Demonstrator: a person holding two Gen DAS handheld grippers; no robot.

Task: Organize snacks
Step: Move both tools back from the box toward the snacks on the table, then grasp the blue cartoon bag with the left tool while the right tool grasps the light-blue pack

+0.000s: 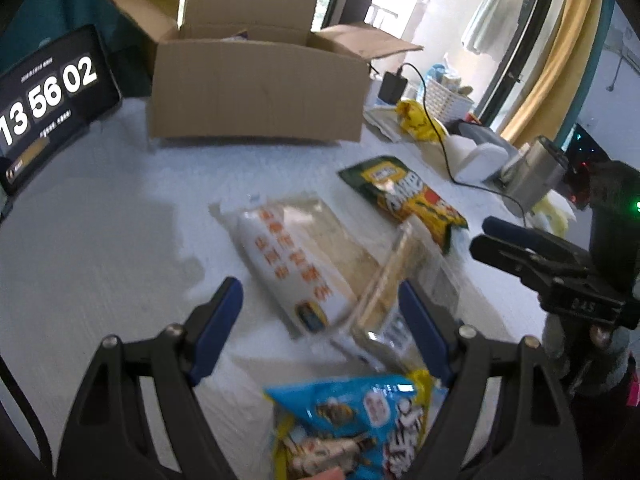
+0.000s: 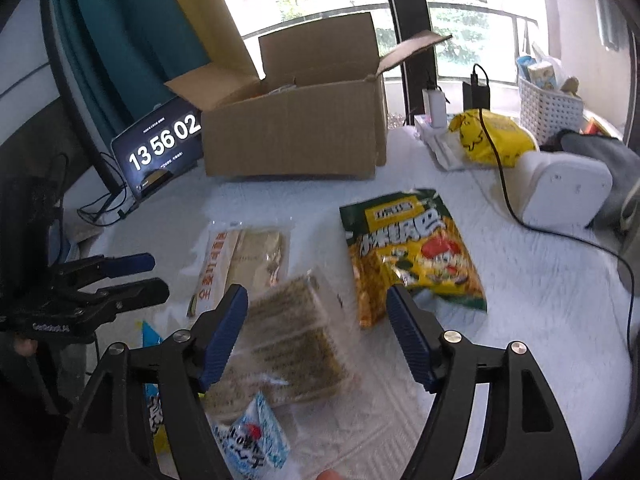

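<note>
Snacks lie loose on the white table (image 2: 520, 320), ready for sorting: a clear seaweed-snack pack (image 2: 288, 344) sits under the right tongs (image 2: 316, 328), whose jaws gape apart around it without touching. The left tongs (image 1: 320, 320) hang open above a toast pack (image 1: 296, 264) with orange lettering; beyond stands the open cardboard box (image 2: 292, 136), likely the destination, beside a clock screen (image 2: 160, 152) reading 13 56 02.

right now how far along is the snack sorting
Early. The cardboard box stands open with something barely visible inside. Nothing is in hand: the left hand-held gripper and right hand-held gripper hover open over the clear-wrapped packs. Left on the table: the green-yellow snack bag, white-orange pack, clear-wrapped cracker pack and blue bag.
</note>
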